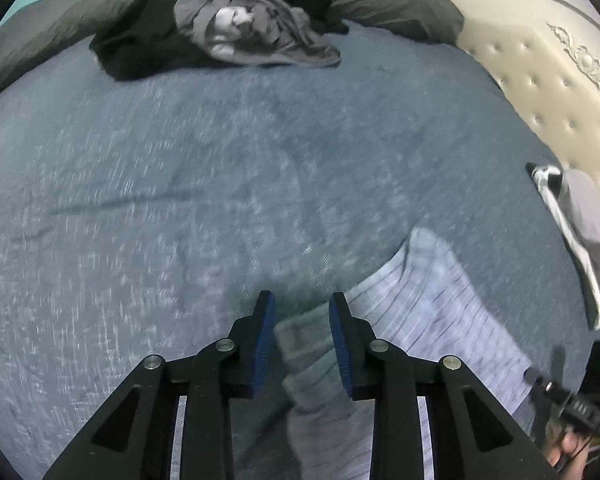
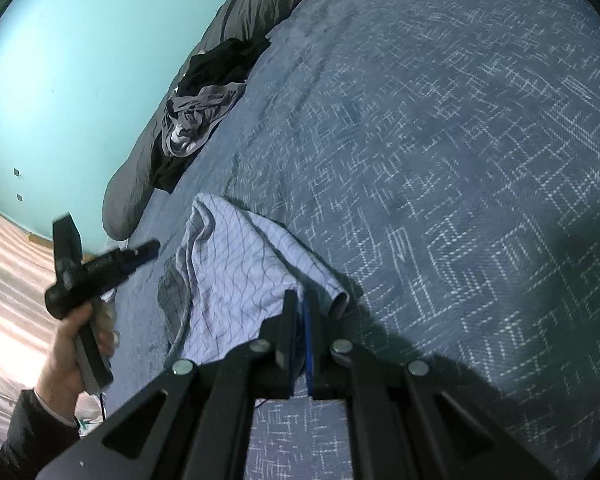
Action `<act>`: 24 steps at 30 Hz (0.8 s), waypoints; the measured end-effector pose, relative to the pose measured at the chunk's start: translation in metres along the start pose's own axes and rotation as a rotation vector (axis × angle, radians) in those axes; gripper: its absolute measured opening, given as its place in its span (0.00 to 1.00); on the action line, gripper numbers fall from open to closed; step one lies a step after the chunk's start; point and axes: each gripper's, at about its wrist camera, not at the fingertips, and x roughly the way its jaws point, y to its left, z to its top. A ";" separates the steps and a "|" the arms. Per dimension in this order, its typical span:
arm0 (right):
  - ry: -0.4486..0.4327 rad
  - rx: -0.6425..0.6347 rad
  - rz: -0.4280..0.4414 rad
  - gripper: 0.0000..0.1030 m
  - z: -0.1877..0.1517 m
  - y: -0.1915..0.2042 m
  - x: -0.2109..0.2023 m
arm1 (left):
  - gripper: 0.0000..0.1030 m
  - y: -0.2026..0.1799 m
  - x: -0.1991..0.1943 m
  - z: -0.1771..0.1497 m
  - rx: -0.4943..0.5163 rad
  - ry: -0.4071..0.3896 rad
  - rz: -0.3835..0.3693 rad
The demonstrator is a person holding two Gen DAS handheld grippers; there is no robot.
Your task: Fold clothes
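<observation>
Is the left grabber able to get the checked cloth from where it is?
Probably yes. The left gripper is open, and the edge of the light checked cloth already lies between its fingers. Nothing blocks it. The right gripper pinches another edge.

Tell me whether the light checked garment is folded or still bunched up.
Bunched, not folded: the checked garment lies rumpled on the bedspread, one edge pinched in the right gripper.

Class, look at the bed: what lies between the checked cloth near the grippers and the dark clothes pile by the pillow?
Nothing: between the checked cloth and the clothes pile there is only bare blue bedspread. The left wrist view shows it best.
</observation>
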 end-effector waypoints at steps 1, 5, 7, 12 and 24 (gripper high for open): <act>0.000 0.003 0.000 0.03 0.000 -0.001 0.000 | 0.30 0.003 0.000 -0.003 0.007 0.001 0.003; 0.000 0.013 0.000 0.03 0.002 -0.003 0.002 | 0.30 0.008 -0.001 -0.010 -0.001 -0.008 -0.034; 0.001 0.016 0.000 0.03 0.002 -0.004 0.002 | 0.30 0.009 -0.003 -0.015 -0.013 -0.009 -0.048; 0.002 0.027 0.003 0.03 0.001 -0.006 0.003 | 0.30 0.016 -0.010 -0.030 -0.046 -0.015 -0.097; 0.002 0.039 0.003 0.03 0.001 -0.006 0.004 | 0.29 0.027 -0.002 -0.042 -0.095 0.005 -0.196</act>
